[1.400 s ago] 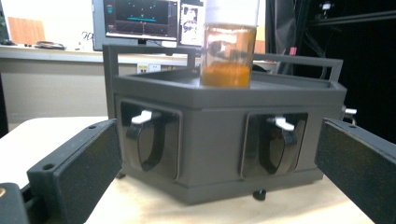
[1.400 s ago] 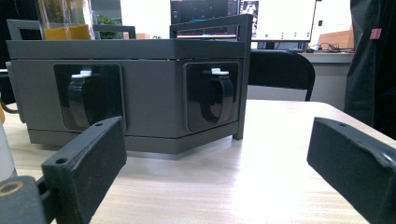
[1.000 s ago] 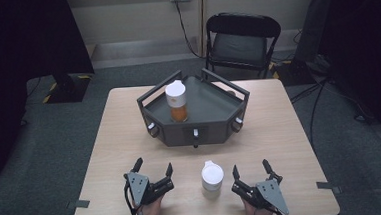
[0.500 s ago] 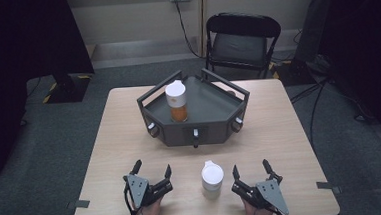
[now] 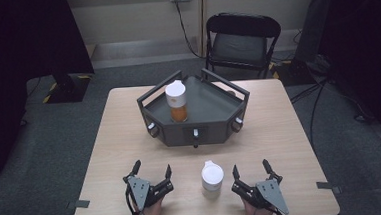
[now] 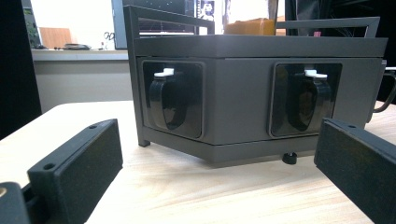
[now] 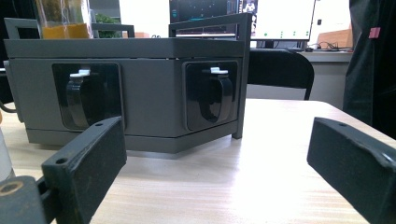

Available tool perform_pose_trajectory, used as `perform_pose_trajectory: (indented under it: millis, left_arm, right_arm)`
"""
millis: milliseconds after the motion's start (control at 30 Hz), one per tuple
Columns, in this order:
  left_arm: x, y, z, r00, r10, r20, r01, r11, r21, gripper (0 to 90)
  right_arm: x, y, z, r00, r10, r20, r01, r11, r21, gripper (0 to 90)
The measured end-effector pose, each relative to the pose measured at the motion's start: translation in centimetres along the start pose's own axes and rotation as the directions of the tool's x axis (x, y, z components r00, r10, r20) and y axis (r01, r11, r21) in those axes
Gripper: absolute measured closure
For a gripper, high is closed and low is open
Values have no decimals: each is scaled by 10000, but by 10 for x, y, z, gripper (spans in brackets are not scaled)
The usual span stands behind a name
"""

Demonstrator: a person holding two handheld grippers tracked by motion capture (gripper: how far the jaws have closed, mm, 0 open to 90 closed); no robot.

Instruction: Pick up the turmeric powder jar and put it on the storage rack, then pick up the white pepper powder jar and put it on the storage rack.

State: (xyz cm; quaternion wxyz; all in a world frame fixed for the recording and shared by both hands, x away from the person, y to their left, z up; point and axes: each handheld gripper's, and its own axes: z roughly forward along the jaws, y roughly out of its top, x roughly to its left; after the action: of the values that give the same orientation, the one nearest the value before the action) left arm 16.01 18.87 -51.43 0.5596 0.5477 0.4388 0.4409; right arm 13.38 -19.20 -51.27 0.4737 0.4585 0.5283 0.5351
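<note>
While both grippers rest wide open and empty, left gripper point(image 5: 153, 176), right gripper point(image 5: 251, 173), the white-lidded bottle point(image 5: 212, 178) stands between them; it should be approached squarely, jaws kept level, closing gently below the lid.

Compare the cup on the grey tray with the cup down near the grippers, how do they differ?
The cup on the tray stands raised on the grey tray, far from the grippers; the near cup stands on the bare table, between the left gripper and right gripper. The tray cup shows orange contents through clear walls; the near cup shows mainly its white lid from above. Both are upright and white-lidded.
</note>
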Motion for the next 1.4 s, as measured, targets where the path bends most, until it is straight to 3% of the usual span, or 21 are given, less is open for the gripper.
perform_pose_trajectory:
  millis: [800,900,1167,1400]
  left_arm:
    - [-1,0,0,10000,16,-50,-16,10000,-4,1]
    - [-1,0,0,10000,15,-49,-15,10000,-4,1]
    - [-1,0,0,10000,15,-48,-15,10000,-7,1]
    - [-1,0,0,10000,17,-52,-17,10000,-4,2]
  right_arm:
    - [-2,1,-2,9999,139,20,-139,9998,-107,30]
    - [-4,7,-2,9998,111,-135,-111,9999,23,30]
    - [-1,22,-6,9987,-116,-487,100,9994,-341,33]
    - [0,31,-9,9965,26,-831,-68,9987,-508,32]
